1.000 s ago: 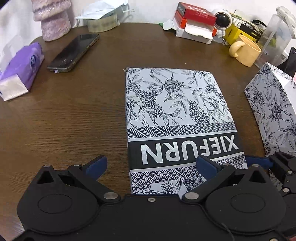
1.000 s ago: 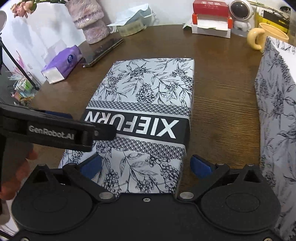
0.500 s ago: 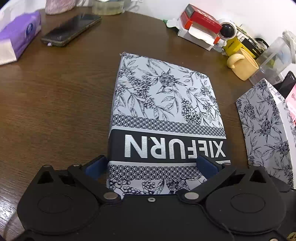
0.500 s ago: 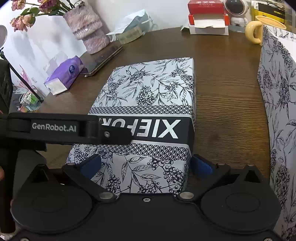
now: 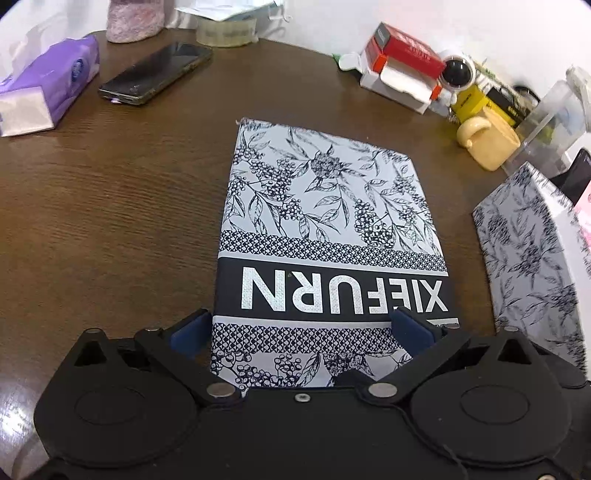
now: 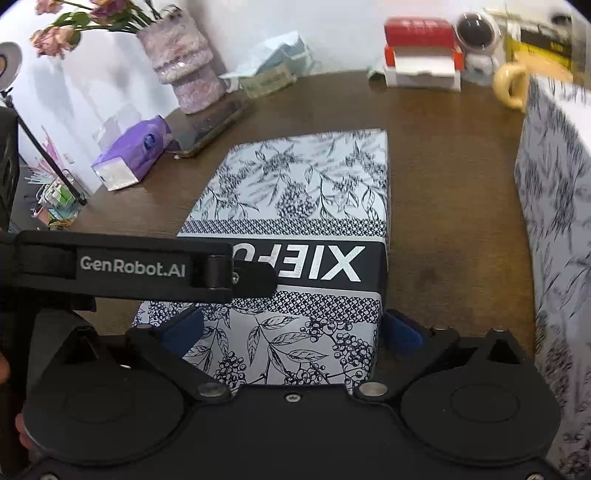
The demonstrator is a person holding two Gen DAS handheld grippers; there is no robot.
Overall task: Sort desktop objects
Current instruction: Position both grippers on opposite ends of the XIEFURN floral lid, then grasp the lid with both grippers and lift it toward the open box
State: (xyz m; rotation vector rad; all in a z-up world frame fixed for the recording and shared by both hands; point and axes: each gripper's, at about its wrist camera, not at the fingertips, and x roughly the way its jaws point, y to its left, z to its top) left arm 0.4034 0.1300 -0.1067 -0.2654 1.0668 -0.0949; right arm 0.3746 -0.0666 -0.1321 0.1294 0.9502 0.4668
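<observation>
While both grippers straddle one box:
Left gripper (image 5: 301, 330): jaws wide apart, blue pads flanking the near end of the floral box (image 5: 325, 236).
Right gripper (image 6: 291, 328): also spread, pads beside the box's edges; contact unclear.
Floral box: flat on the wooden table (image 5: 110, 206).

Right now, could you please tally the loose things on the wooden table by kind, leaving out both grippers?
Floral-print boxes: 2, the flat XIEFURN box and the upright box
Phones: 1, black phone
Tissue packs: 1, purple pack
Mugs: 1, yellow mug
Red-and-white boxes: 1
Vases: 1, pink vase
Tape rolls: 1
Total: 8
</observation>
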